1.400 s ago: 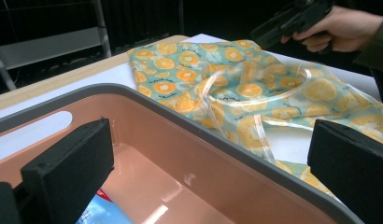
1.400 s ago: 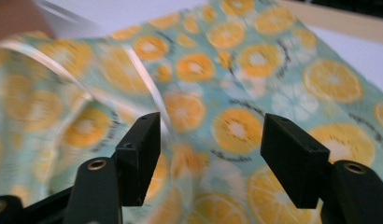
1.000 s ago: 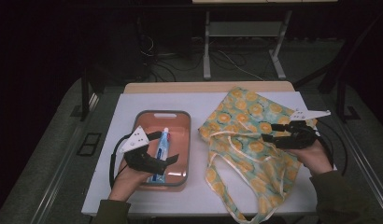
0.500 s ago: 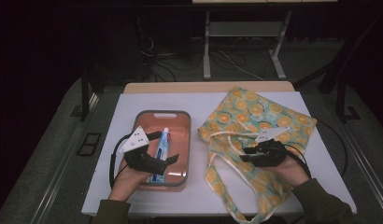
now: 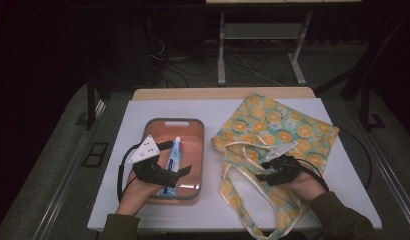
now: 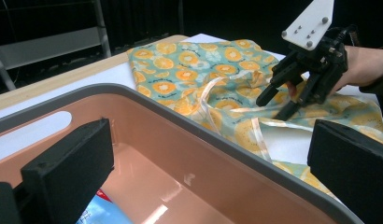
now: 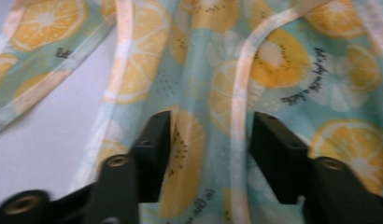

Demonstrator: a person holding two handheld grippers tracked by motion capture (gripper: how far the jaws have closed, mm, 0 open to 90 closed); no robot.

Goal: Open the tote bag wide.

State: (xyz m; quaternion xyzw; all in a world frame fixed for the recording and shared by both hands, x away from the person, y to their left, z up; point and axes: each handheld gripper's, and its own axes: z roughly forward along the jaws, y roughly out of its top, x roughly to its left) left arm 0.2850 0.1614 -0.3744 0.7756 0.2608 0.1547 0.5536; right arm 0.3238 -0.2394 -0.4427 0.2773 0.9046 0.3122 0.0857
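- The white table top [image 5: 118, 200] has a bare strip along its left edge, beside the tray [image 5: 199, 150], and another at its right edge past the tote bag [image 5: 293, 125].
- The far edge of the table shows a wooden lip; the white surface behind the tray and the bag lies bare.
- The grey-rimmed, salmon-coloured tray sits left of centre, with a narrow bare lane between it and the bag.
- A toothpaste tube [image 5: 173, 157] lies lengthways in the tray, cap toward the far end.
- The left gripper [image 5: 180, 170] hangs over the near half of the tray, above the tube, jaws spread wide with nothing between them; in the left gripper view the tray's far wall [image 6: 255, 163] crosses just ahead of them.
- The orange-print tote bag lies flat right of centre, its pale straps [image 5: 243, 150] looping toward the near edge and spilling past it.
- The right gripper [image 5: 265, 172] rests low on the bag near the straps; its jaws stand apart, one strap [image 7: 238, 116] running between them along the inner side of one jaw, not clamped.
- A black cable [image 5: 360, 150] curves over the right of the table beside the bag.
- Beyond the table, a dark floor holds a metal table frame [image 5: 263, 35] and loose cables [image 5: 243, 62].
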